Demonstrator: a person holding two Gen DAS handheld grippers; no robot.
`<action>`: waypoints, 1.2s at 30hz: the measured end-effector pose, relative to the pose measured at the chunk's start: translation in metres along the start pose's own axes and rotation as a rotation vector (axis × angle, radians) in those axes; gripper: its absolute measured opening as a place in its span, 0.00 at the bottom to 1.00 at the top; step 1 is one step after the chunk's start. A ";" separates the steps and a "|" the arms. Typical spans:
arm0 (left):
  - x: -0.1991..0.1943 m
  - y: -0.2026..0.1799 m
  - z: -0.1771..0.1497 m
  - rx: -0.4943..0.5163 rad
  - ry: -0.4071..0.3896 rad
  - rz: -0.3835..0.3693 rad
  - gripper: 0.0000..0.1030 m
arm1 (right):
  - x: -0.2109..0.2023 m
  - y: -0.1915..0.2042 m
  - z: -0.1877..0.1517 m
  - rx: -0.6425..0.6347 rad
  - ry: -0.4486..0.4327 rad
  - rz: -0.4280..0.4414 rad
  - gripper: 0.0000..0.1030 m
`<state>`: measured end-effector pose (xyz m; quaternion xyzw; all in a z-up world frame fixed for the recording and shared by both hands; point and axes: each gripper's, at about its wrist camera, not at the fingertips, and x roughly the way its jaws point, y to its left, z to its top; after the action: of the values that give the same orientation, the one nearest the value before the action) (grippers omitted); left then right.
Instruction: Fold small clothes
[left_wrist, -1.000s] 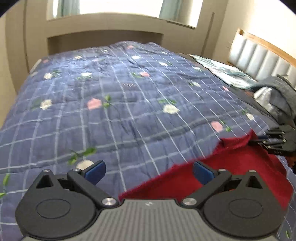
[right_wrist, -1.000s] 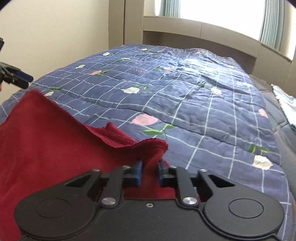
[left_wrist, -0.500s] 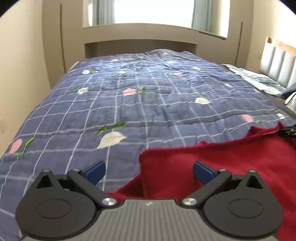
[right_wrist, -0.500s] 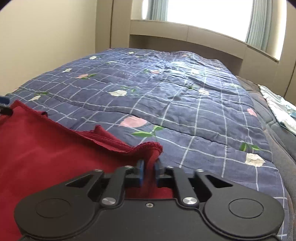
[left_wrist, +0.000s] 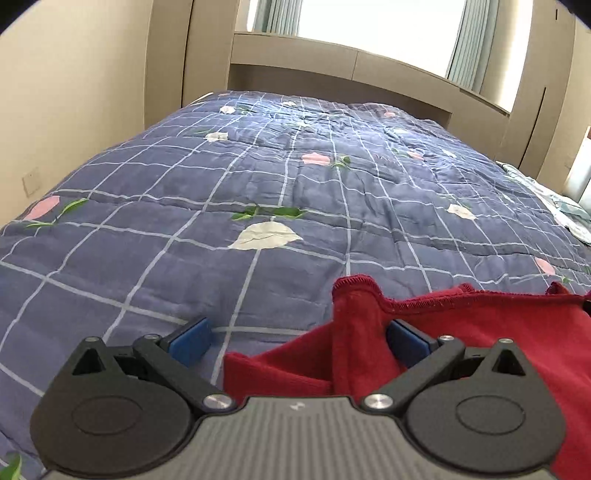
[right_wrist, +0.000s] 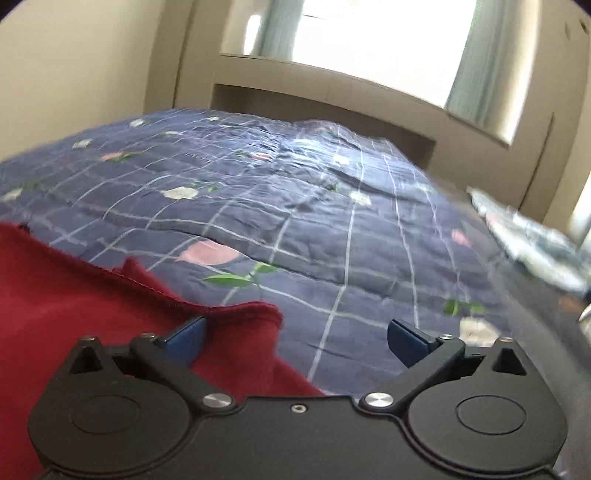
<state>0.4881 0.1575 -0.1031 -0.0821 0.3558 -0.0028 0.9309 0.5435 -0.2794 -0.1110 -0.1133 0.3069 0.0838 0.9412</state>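
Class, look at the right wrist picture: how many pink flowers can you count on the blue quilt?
3. One large pink flower just beyond the red cloth, one far left, one at the right side. Blur may hide others farther back.

One red garment (left_wrist: 461, 332) lies on one bed under one blue checked floral quilt (left_wrist: 295, 177). One pale patterned cloth (right_wrist: 535, 243) sits at the bed's right edge. Two grippers show, left gripper (left_wrist: 295, 341) and right gripper (right_wrist: 295, 341), each with two blue pads.
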 end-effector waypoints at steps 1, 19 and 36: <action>0.000 0.000 0.000 0.002 0.001 0.002 1.00 | 0.000 -0.004 0.000 0.018 0.002 0.014 0.99; -0.134 -0.058 -0.060 0.032 -0.205 0.103 1.00 | -0.156 0.044 -0.064 0.013 -0.067 0.005 0.99; -0.138 -0.059 -0.123 0.004 -0.077 0.145 1.00 | -0.161 0.047 -0.110 0.061 -0.064 -0.048 0.99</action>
<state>0.3068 0.0901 -0.0924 -0.0544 0.3247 0.0669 0.9419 0.3425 -0.2774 -0.1090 -0.0893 0.2764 0.0553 0.9553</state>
